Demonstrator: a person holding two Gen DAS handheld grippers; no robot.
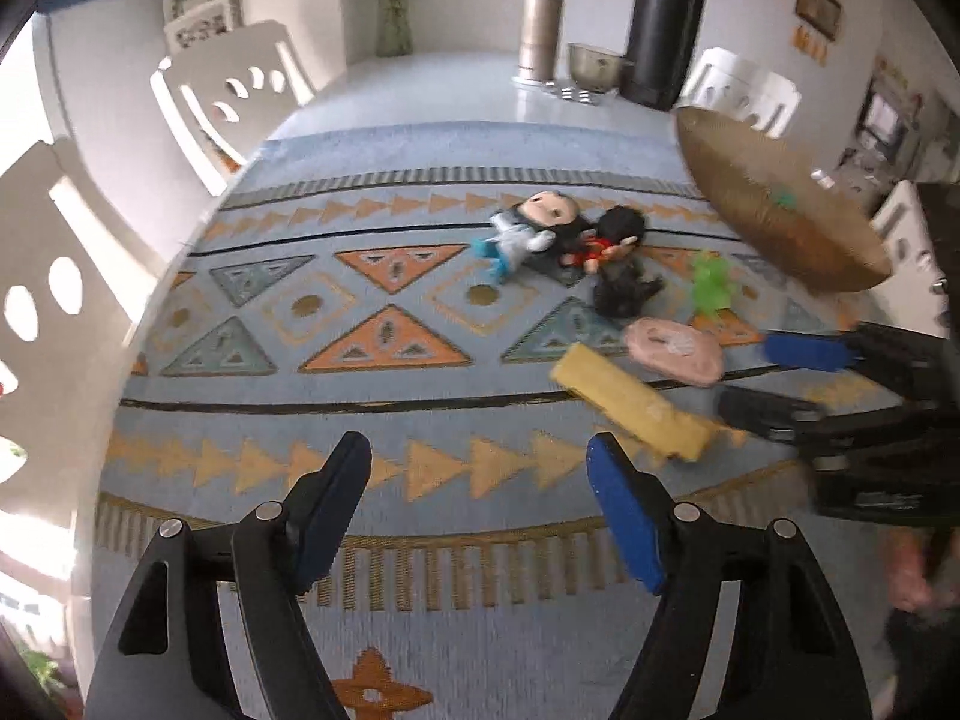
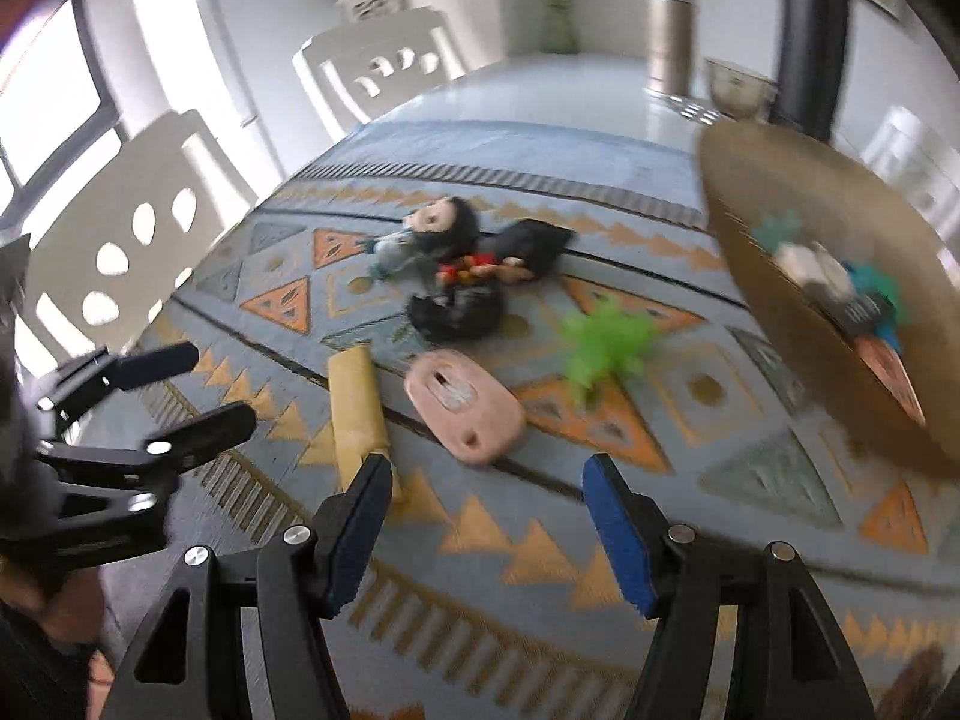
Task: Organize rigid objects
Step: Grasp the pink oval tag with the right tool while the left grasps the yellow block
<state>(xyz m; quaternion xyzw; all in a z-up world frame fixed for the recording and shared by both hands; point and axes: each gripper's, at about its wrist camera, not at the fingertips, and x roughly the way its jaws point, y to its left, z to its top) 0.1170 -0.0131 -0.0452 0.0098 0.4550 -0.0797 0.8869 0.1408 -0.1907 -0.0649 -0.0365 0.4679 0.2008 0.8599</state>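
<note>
both claws are angled down over the patterned tabletop (image 1: 420, 432). the left claw (image 1: 480, 468) is held released, nothing between its pads. the right claw (image 2: 480, 486) is likewise released, near the yellow block (image 2: 357, 414).

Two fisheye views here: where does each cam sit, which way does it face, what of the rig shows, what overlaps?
Left wrist: on the left gripper, angled down across the patterned cloth toward the far chairs; own open fingers below, the right gripper at right.
Right wrist: on the right gripper, angled down at the pink mouse; own open fingers below, the left gripper at left.
Shared: yellow block, pink mouse, green toy, dolls, basket.
</note>
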